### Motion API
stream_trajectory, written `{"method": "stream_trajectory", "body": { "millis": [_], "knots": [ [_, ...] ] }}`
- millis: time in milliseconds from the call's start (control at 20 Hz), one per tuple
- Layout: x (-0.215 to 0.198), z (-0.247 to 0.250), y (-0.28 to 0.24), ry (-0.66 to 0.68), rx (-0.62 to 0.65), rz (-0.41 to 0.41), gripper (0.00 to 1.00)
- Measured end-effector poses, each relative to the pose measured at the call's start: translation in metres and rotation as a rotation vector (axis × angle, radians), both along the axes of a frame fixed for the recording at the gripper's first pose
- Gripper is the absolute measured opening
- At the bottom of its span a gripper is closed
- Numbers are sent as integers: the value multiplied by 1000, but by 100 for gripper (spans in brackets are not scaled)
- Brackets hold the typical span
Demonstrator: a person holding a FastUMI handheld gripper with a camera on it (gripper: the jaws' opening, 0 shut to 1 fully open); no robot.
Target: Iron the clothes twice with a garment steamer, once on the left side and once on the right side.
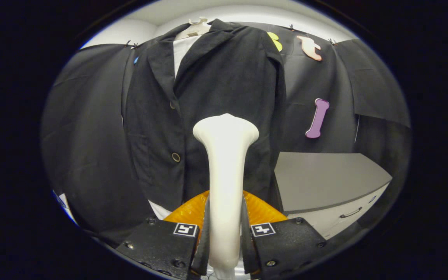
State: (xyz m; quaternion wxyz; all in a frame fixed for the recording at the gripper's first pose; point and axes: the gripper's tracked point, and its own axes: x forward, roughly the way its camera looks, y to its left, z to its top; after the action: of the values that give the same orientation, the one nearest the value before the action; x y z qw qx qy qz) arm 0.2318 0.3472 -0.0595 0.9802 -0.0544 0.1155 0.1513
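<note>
A black jacket (212, 105) hangs on a pale hanger (193, 28) in front of the booth's black cloth wall, with a white shirt (183, 48) showing at its collar. My gripper (225, 229) is shut on the handle of a white garment steamer (226, 171). The steamer stands straight up between the fingers. Its flared head (226, 130) is against or just in front of the jacket's right front panel, at about the height of the lower button (175, 157). Whether the head touches the cloth I cannot tell.
A grey cabinet (325, 179) with a white drawer front and handle (350, 213) stands to the right of the jacket, close to its hem. An orange ribbed object (187, 212) sits just behind the fingers, below the jacket.
</note>
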Motion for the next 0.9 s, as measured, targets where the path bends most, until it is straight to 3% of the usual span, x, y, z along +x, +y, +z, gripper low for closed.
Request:
{"method": "stream_trajectory", "body": {
  "millis": [900],
  "knots": [
    [-2, -85, 7, 119, -37, 12, 37]
  ]
}}
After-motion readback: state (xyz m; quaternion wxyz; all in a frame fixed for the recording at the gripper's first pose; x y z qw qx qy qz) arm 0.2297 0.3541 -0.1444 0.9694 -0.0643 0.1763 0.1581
